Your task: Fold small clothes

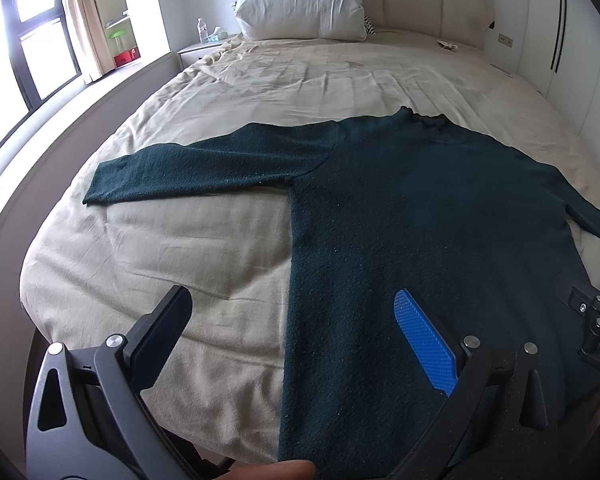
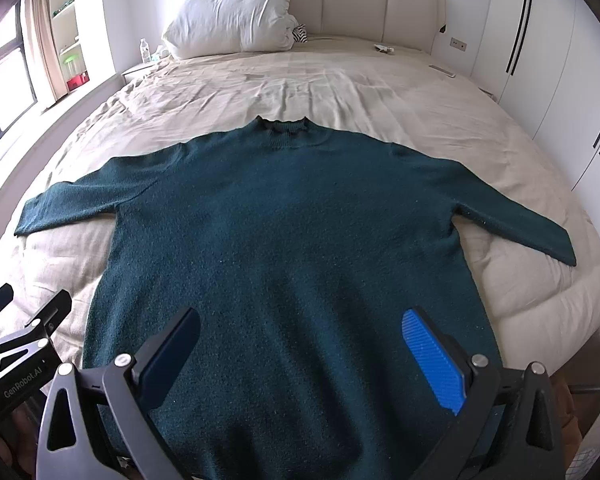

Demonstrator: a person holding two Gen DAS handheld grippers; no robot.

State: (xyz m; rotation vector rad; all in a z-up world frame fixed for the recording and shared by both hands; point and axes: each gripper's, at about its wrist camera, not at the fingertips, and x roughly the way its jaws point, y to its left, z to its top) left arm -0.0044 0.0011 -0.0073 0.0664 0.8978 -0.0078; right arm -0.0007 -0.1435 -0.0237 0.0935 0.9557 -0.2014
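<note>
A dark green long-sleeved sweater (image 2: 292,232) lies flat on the beige bed, collar toward the headboard and both sleeves spread out. In the left wrist view the sweater (image 1: 420,216) fills the right half, its left sleeve (image 1: 188,172) stretched over the sheet. My left gripper (image 1: 292,320) hangs open above the sweater's lower left edge, with nothing between its fingers. My right gripper (image 2: 304,340) is open too, above the sweater's lower body and holding nothing. The left gripper's body (image 2: 16,360) shows at the left edge of the right wrist view.
The bed (image 2: 340,92) is covered by a wrinkled beige sheet, with a white pillow (image 2: 232,16) against the padded headboard. A nightstand with a water bottle (image 2: 143,51) stands at the far left. Windows and shelves line the left, white wardrobe doors (image 2: 548,60) the right.
</note>
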